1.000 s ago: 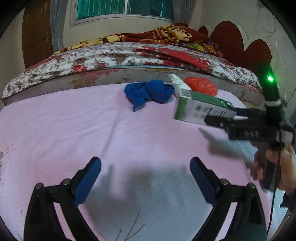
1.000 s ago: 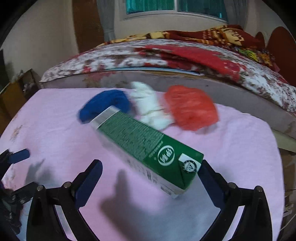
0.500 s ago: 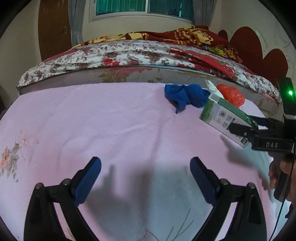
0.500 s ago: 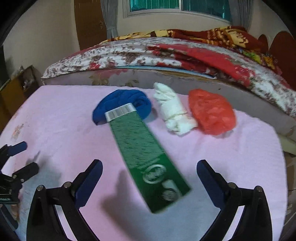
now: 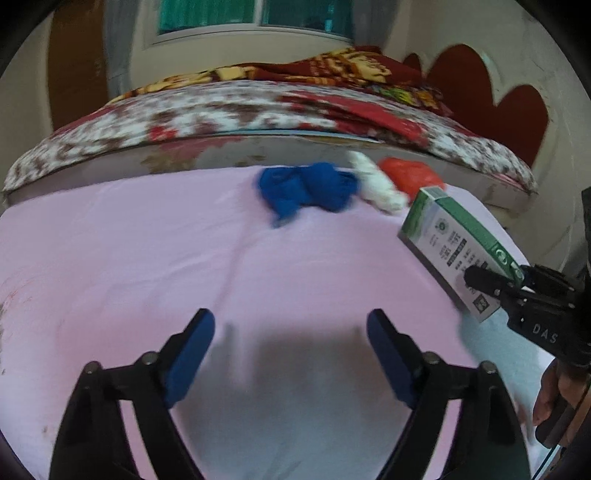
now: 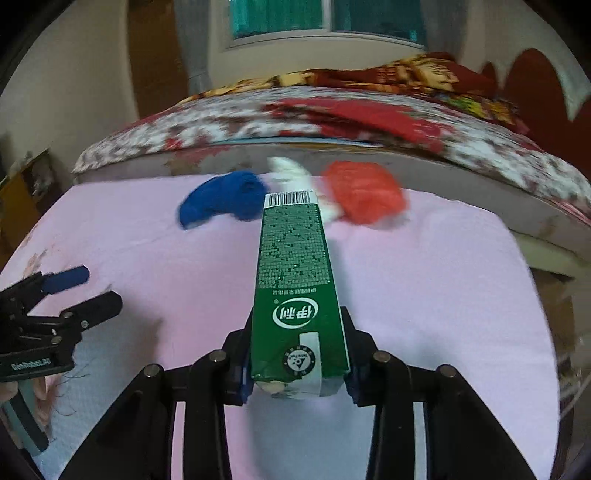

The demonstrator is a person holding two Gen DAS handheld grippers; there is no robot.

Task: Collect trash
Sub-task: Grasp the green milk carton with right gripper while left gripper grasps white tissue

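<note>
Bottom centre of the right wrist view: right claw [image 6: 297, 369] closing on a green carton [image 6: 295, 280], pads pressed against both sides of its near end, so it's clamped. Carton sticks out lengthwise away from the camera, barcode end farthest, over the pink sheet [image 6: 424, 280]. Left wrist view shows the same carton [image 5: 458, 251] at mid right, tilted, w/ the right claw [image 5: 491, 280] gripping its lower end; a hand [image 5: 554, 398] holds that tool at the lower right edge.

Bottom of the left wrist view: left claw [image 5: 291, 354], blue pads wide apart but closing, nothing btwn them, just pink sheet [image 5: 147, 266] below. From the right wrist view it shows at the left edge [image 6: 85, 291], also w/ nothing in it.

Farther up, near the sheet's far edge, three bundles in a row: blue cloth [image 5: 306, 190] left, white wad [image 5: 376, 184] just beside it, red-orange bag [image 5: 410, 175] right of that. Same row in the right wrist view: blue cloth [image 6: 225, 201], white wad [image 6: 291, 171] partly behind the carton's tip, red-orange bag [image 6: 364, 195].

Behind them, a bed w/ a floral cover [image 5: 221, 110]; window [image 6: 325, 16] at top.
</note>
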